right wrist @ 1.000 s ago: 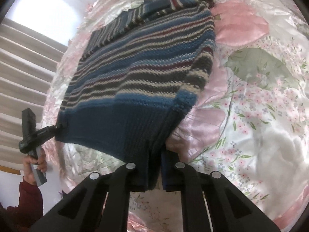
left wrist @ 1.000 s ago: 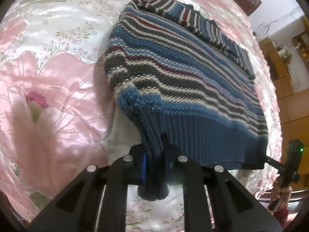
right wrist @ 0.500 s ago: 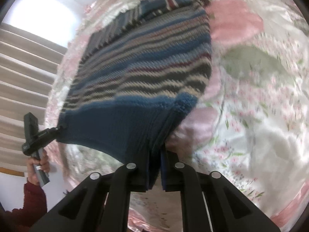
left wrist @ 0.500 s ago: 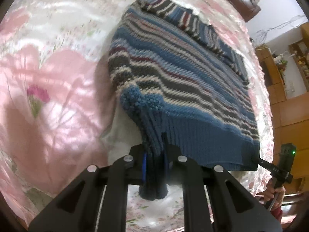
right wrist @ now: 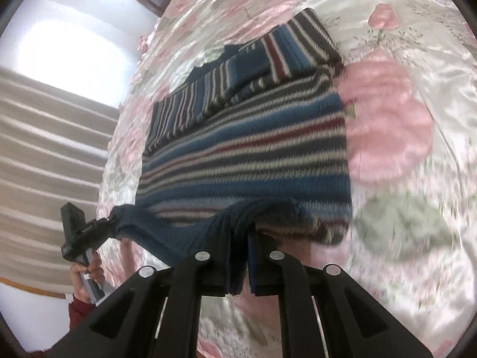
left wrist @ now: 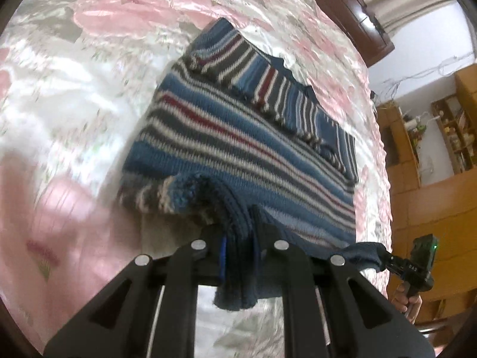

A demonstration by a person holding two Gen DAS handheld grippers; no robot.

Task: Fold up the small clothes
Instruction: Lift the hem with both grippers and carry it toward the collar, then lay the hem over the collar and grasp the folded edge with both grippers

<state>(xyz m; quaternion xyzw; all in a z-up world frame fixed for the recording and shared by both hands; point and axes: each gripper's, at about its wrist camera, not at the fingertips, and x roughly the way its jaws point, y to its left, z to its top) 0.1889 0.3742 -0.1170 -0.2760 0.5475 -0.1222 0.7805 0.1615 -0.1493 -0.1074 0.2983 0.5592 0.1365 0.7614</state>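
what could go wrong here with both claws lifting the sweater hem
Each claw, left claw and right claw, pinches only a narrow bite of the striped sweater hem, so the thick knit could slip out mid-fold. The hem sags between the two grips, so the fold may land crooked. The folded sleeves lie loose on top and might shift. The bedspread looks slick, so the whole sweater could slide.

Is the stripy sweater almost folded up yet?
Partly. The sleeves already lie folded across the striped sweater. Right now the left gripper and right gripper each pinch a corner of the blue hem, lifted above the bedspread. Laying the bottom half over the top is left.
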